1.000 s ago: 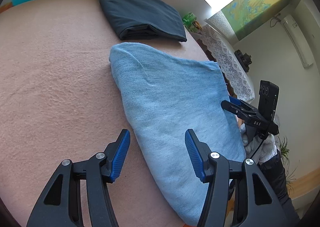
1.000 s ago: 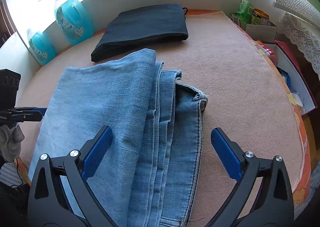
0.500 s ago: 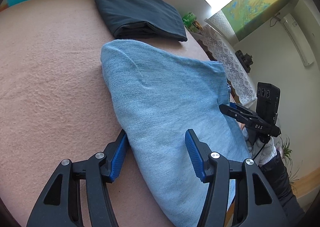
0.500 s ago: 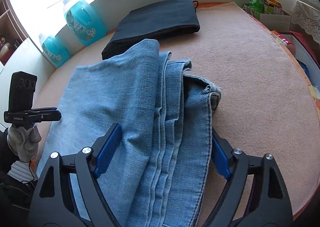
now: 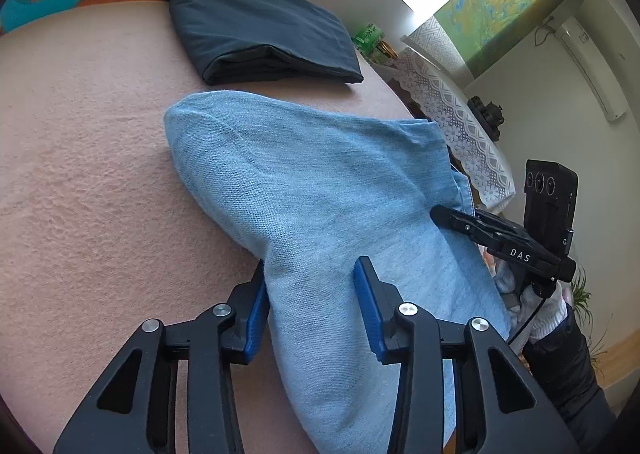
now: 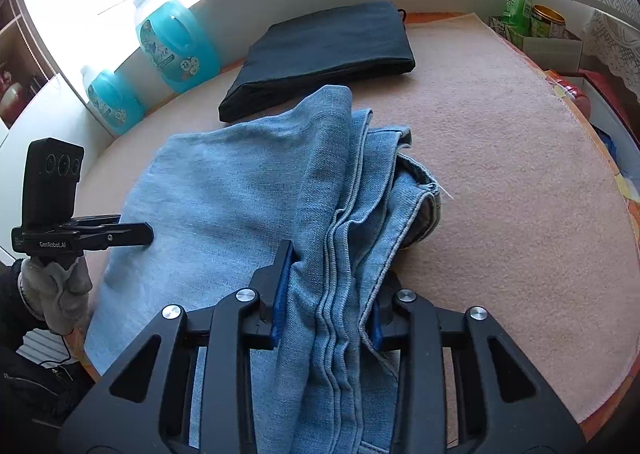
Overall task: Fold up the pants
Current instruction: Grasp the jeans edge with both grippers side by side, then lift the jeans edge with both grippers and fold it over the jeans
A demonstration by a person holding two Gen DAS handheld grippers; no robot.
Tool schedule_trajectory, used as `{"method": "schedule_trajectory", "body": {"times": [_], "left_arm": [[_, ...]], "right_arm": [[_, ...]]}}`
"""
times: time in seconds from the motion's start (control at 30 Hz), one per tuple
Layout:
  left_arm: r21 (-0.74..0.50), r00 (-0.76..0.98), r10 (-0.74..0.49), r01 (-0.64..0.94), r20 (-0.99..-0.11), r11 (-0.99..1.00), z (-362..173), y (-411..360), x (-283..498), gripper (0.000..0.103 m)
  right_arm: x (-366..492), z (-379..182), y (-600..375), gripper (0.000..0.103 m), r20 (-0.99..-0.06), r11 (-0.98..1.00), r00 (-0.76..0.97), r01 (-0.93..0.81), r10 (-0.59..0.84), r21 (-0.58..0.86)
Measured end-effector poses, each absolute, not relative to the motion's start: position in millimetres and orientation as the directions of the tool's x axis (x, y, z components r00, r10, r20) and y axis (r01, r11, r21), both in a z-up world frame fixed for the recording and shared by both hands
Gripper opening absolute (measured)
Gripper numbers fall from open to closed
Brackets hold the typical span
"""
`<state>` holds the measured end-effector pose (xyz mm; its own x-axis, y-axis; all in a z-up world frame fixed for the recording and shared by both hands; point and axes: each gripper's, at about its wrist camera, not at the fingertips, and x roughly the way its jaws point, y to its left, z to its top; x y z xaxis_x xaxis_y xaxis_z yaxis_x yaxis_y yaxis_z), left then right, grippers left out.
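Left wrist view: left tongs [image 5: 310,270] low over the near end of light blue jeans [image 5: 320,181], closing, with a ridge of denim gathered between the blue pads and squeezed from both sides. Left pad half hidden behind the folded edge, right pad against the top layer. Jeans lying folded on a pink blanket [image 5: 80,173] that covers the desk, rounded fold toward the far left, stacked edges toward the right. Beyond them, near but apart, a dark folded garment [image 5: 260,33] by the back wall. At the right edge of the denim, right tongs [image 5: 440,213] seen side-on, carried by a gloved hand [image 5: 548,314].

Right wrist view: right tongs [image 6: 336,266] also closing, pinching the layered side of the jeans [image 6: 224,197]; several seams and hems bunched upright between the pads, both pads partly buried in cloth. Waistband end curled just right of the grip, resting on the blanket [image 6: 500,173]. Left tongs [image 6: 148,234] at the far left edge of the denim, held by the other gloved hand [image 6: 56,290]. Dark garment [image 6: 332,41] behind the jeans, and two blue detergent bottles [image 6: 176,45] against the wall at the left.
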<state>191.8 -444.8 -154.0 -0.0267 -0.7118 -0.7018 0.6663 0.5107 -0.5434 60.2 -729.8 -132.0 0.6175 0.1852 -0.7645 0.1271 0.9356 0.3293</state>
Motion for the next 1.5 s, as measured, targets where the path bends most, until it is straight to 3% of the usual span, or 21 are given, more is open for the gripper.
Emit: {"method": "schedule_trajectory", "body": {"times": [0.1, 0.4, 1.17, 1.5], "left_arm": [[-0.548, -0.022, -0.720, 0.664, -0.694, 0.509, -151, -443, 193, 0.025], [-0.554, -0.008, -0.757, 0.686, -0.654, 0.471, -133, -437, 184, 0.014], [-0.527, 0.019, -0.827, 0.762, -0.562, 0.376, -68, -456, 193, 0.011], [-0.481, 0.094, -0.871, 0.802, -0.482, 0.353, -18, -470, 224, 0.010]], "right_arm": [[58, -128, -727, 0.030, -0.761, 0.934, 0.629, 0.155, 0.159, 0.323], [45, -98, -715, 0.024, -0.719, 0.938, 0.683, 0.153, 0.127, 0.311], [58, -15, -683, 0.023, -0.656, 0.975, 0.752, 0.096, 0.062, 0.201], [97, 34, -683, 0.022, -0.593, 0.988, 0.805, 0.069, 0.026, 0.138]]}}
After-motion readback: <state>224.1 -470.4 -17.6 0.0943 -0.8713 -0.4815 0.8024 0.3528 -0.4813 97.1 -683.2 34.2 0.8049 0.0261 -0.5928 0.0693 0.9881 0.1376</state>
